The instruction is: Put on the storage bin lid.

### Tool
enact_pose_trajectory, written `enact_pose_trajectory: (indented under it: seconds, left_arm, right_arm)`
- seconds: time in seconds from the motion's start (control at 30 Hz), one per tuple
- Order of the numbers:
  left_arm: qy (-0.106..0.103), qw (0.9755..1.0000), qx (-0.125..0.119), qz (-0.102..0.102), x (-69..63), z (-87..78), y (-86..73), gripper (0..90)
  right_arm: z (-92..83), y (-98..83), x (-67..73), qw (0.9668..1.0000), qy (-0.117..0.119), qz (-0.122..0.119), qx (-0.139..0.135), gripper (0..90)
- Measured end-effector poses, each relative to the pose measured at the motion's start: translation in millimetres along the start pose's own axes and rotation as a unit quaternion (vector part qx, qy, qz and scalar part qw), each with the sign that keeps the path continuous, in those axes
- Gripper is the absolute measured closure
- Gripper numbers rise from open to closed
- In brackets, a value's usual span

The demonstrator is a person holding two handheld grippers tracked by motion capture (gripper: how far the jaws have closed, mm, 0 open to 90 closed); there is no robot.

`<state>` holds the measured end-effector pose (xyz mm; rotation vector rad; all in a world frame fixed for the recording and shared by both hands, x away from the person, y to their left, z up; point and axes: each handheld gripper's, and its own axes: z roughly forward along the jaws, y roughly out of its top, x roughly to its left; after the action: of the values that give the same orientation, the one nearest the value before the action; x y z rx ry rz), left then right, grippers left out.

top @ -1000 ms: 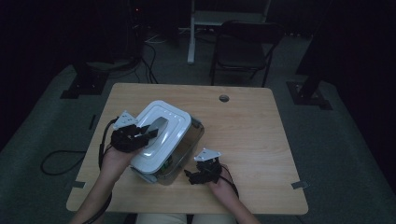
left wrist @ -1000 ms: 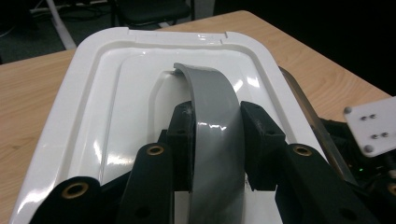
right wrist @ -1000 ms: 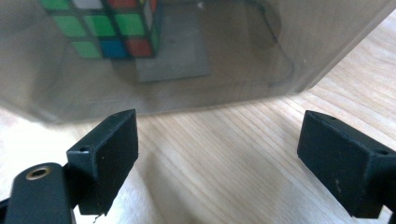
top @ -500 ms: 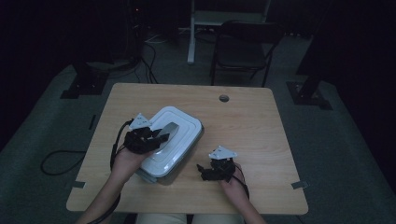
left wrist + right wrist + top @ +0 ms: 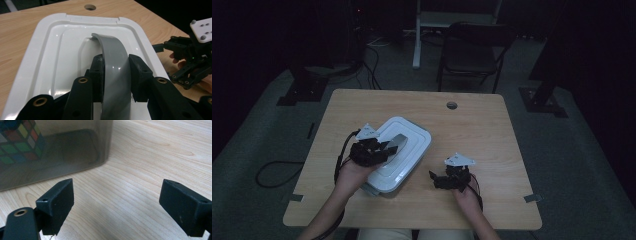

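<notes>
In the high view, a wooden bench (image 5: 472,135) stands in a dark room, and a box with a white lid (image 5: 404,150) lies on its left half, turned at an angle to the bench edges. The left hand-held gripper (image 5: 384,148) is over the lid, and its jaws are at the grey handle (image 5: 398,142) in the middle of the lid. The right hand-held gripper (image 5: 437,181) is low over the bare wood, near the right side of the box but apart from it. A dark chair (image 5: 472,50) stands on the floor behind the bench.

In the left gripper view, the two black jaws of the left hand-held gripper (image 5: 116,75) are closed on the grey handle (image 5: 113,62), one pad on each side of the curved strap. The white lid (image 5: 57,50) lies below them. The right hand-held gripper (image 5: 190,60) shows at the right edge, beside the box.

In the right gripper view, the jaws of the right hand-held gripper (image 5: 116,202) stand wide apart with only wood between them, so it holds nothing. Ahead of it is the clear, grey-tinted wall of the box (image 5: 75,152), resting on the bench (image 5: 150,157). Behind this wall, in the upper left corner, a colourful puzzle cube (image 5: 17,140) is inside the box.
</notes>
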<state>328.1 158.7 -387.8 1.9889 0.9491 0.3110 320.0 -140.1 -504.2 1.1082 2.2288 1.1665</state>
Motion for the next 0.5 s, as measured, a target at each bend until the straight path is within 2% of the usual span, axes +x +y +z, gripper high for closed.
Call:
enact_pose_trajectory:
  seconds: [0.23,0.3,0.33,0.43,0.5]
  left_arm:
    - [-0.002,1.0000,0.004,0.004,2.7,-1.2,0.4,64.7]
    - [-0.015,0.9999,0.000,-0.004,6.0,-5.4,0.7,61.8]
    - [-0.015,0.9999,0.000,-0.004,6.0,-5.4,0.7,58.7]
    - [-0.010,0.9999,-0.011,-0.005,9.6,-13.0,1.2,56.1]
    - [-0.014,0.9998,-0.012,-0.007,11.3,-14.1,0.9,55.0]
  right_arm:
    - [-3.1,0.9,-2.4,1.0000,-0.001,0.003,-0.003,12.4]
    - [-6.2,0.7,-4.9,1.0000,-0.001,0.004,-0.004,12.4]
    - [-6.2,0.7,-4.9,1.0000,-0.001,0.004,-0.004,12.4]
    - [-8.4,0.5,-9.3,1.0000,-0.005,0.007,-0.005,12.4]
    - [-9.8,0.9,-10.9,0.9999,-0.007,0.008,-0.007,12.4]
